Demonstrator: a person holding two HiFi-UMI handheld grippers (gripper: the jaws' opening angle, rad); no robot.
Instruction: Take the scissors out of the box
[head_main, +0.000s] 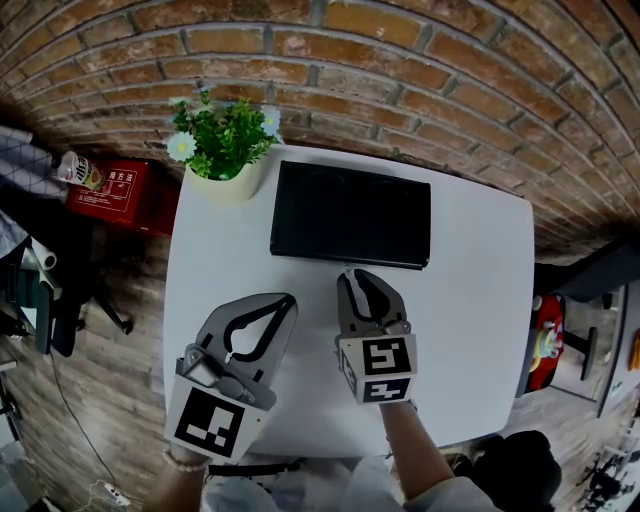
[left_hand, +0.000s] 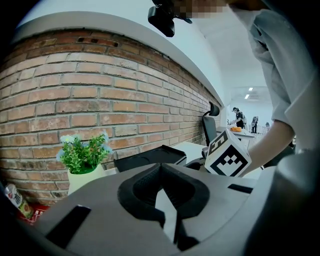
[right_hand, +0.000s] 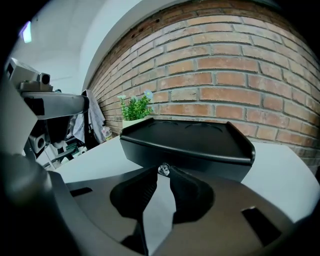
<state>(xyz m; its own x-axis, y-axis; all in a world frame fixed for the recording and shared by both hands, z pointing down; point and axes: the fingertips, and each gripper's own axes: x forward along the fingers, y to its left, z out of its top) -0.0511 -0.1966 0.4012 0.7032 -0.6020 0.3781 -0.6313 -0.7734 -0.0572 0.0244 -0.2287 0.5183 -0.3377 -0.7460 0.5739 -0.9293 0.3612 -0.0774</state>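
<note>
A shut black box lies at the back of the white table; its lid hides the inside, and no scissors show in any view. My right gripper is shut, its tips right at a small silvery latch in the middle of the box's front wall. Whether the tips touch the latch I cannot tell. My left gripper is shut and holds nothing, hovering over the table to the left of the right one and short of the box.
A potted plant with white flowers stands at the table's back left corner, next to the box. A brick wall runs behind the table. Left of the table, on the floor, are a red case and a chair.
</note>
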